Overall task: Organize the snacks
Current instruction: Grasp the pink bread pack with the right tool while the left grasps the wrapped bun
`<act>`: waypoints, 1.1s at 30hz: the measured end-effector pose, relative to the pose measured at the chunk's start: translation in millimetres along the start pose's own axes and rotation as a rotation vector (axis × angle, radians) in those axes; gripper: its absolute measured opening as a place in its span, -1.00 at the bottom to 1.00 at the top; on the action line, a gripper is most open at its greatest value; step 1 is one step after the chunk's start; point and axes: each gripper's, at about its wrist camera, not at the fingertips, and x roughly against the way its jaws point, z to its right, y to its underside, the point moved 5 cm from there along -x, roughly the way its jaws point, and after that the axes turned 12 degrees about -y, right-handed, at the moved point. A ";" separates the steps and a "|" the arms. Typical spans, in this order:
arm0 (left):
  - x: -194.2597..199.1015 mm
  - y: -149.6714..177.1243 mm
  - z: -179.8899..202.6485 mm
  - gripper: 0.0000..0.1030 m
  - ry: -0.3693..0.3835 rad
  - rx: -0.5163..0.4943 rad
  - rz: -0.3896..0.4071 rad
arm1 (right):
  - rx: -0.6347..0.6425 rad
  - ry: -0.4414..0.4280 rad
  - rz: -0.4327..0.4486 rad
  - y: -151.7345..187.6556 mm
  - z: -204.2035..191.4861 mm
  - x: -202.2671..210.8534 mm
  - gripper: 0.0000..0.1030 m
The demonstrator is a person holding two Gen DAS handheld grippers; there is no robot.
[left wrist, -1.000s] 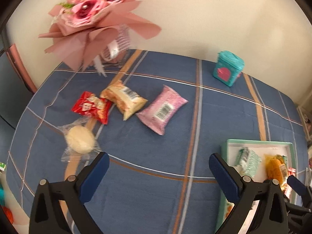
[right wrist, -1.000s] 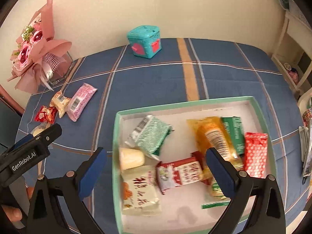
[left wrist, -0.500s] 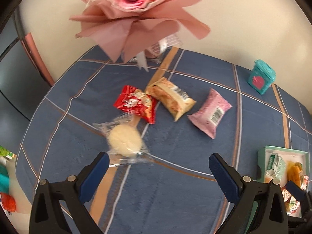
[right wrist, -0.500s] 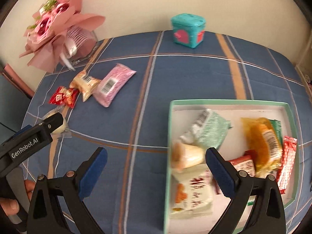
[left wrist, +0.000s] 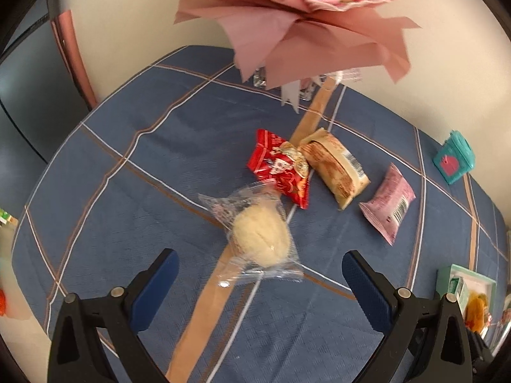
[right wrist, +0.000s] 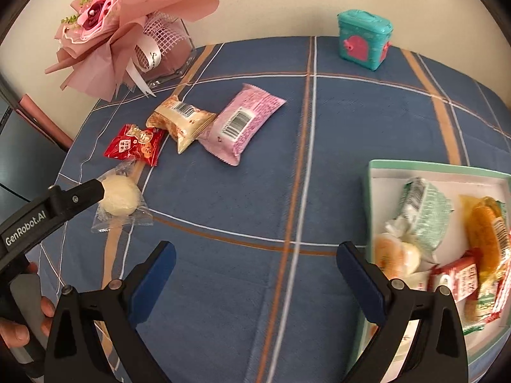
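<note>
A pale round bun in clear wrap [left wrist: 259,239] [right wrist: 119,198] lies on the blue plaid cloth, just ahead of my open left gripper [left wrist: 259,279], between the lines of its blue pads. Beyond it lie a red packet [left wrist: 281,167] [right wrist: 135,145], a beige packet [left wrist: 335,167] [right wrist: 180,121] and a pink packet [left wrist: 388,207] [right wrist: 242,123]. My right gripper [right wrist: 255,274] stands open over bare cloth, left of the mint-rimmed tray [right wrist: 372,191] that holds several snacks. The tray's corner [left wrist: 447,274] shows at the left wrist view's right edge.
A pink flower bouquet [left wrist: 306,9] [right wrist: 124,28] stands at the back against the wall, overhanging the snacks. A teal box with a pink heart [right wrist: 364,40] [left wrist: 453,158] sits at the back right. A hand [right wrist: 19,322] grips the left tool's handle.
My left gripper has swung left and closed in on the wrapped bun, which now sits centred before it. The right gripper has swung left, away from over the tray, to the cloth.
</note>
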 end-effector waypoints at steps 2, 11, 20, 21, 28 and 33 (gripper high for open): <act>-5.0 -1.8 -3.5 1.00 0.011 0.017 -0.011 | -0.006 -0.001 -0.004 -0.5 -1.4 -4.9 0.95; -24.3 -9.7 -10.9 0.98 0.059 0.077 -0.050 | -0.026 0.017 0.016 -14.3 2.3 -13.3 0.95; -41.8 -12.7 -8.3 0.82 0.123 0.116 -0.088 | -0.117 0.004 0.052 -54.9 14.7 -26.7 0.95; -43.3 -12.8 -7.2 0.82 0.128 0.113 -0.090 | -0.130 -0.002 0.050 -60.1 15.3 -29.1 0.95; -54.3 -15.9 -7.0 0.76 0.137 0.121 -0.103 | -0.198 0.003 0.046 -94.6 21.3 -49.2 0.95; -60.9 -17.8 -3.9 0.76 0.138 0.120 -0.112 | -0.203 0.025 0.032 -107.6 19.3 -66.4 0.89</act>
